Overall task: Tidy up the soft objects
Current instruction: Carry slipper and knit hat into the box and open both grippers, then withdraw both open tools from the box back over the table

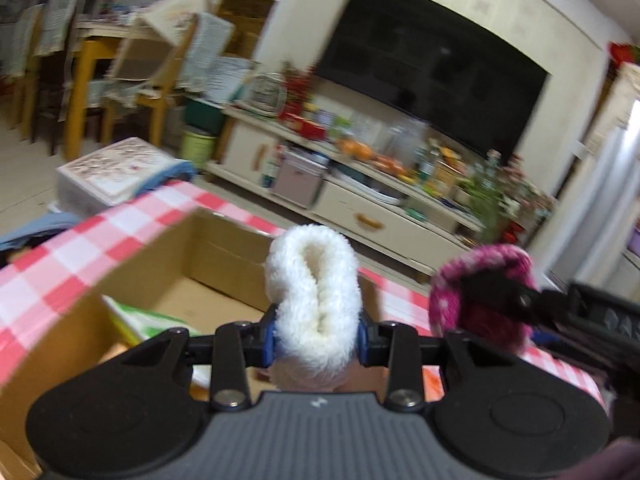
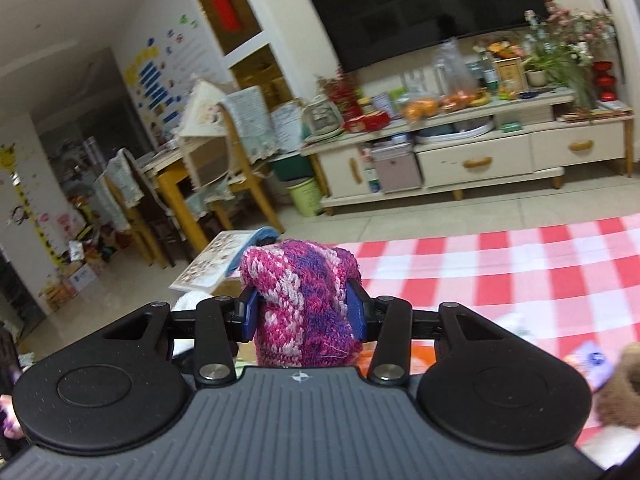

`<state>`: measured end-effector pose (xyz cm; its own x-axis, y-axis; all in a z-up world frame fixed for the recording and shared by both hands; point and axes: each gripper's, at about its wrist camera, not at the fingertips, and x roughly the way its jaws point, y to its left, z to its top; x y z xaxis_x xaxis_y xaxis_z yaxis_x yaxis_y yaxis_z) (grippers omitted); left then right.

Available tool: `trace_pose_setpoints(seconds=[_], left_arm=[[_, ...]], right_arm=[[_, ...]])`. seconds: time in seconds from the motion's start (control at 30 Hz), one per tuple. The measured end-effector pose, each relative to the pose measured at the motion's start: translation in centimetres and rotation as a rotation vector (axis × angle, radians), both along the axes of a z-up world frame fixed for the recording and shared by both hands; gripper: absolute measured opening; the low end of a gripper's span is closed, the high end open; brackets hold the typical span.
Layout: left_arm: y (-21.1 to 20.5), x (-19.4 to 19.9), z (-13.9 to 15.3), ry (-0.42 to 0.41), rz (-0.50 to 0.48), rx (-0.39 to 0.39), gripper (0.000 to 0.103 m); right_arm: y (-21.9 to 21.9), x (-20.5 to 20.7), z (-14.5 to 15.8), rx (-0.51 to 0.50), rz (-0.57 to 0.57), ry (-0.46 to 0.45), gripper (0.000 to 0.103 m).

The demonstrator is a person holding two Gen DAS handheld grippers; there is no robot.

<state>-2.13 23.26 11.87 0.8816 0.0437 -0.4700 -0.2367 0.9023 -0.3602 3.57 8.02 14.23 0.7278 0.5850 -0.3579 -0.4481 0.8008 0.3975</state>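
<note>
White fleece [image 1: 316, 300] upright | left tool [image 1: 318, 340] clamps it | right tool [image 2: 302, 312] clamps upright pink knit [image 2: 300, 296]

A fluffy white fleece piece [image 1: 316, 300], folded, stood pinched between the left tongs' pads; a pink-and-purple knitted piece [image 2: 304, 304] bulged between the right tongs' pads.

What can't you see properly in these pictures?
- White fluffy thing, left wrist view: its lower end is hidden behind the left hand-held gripper.
- Pink knitted thing, right wrist view: its bottom is hidden by the right hand-held gripper.
- Cardboard box, left wrist view: contents are blurred and partly covered.
- Brown fuzzy thing, right wrist view: cut off by the edge.
</note>
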Motion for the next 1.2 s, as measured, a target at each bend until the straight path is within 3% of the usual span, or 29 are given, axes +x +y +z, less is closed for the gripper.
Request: trace_pose_setpoints(seconds=[0.37,0.47,0.6,0.63,0.8,1.2], left_arm=[[3.4,0.7,-1.0,0.051,0.068,-0.041,0.035],[3.8,0.6,-1.2,0.070,0.080,-0.060,0.041],[3.9,0.2,-1.1,0.080,0.104,-0.057,0.065],[3.9,0.1,-1.0,0.074,0.106,-0.051,0.072],[2.9,-0.1,-0.4,0.059,0.094,0.012,0.090],[-1.4,-0.3,0.5,0.027,0.035,0.199,0.097]], right_arm=[[5.7,1.8,-2.8,-0.056,0.090,0.032,0.059],[5.9,1.9,-3.1,-0.064,0.107,0.054,0.074],[5.5,1.2,-3.2,-0.052,0.108,0.051,0.094],[5.2,0.9,-3.1,-0.045,0.096,0.048,0.100],[3.2,-0.8,-2.4,-0.041,0.032,0.007,0.102],[-0.8,-5.0,-2.9,-0.127,-0.122,-0.088,0.103]])
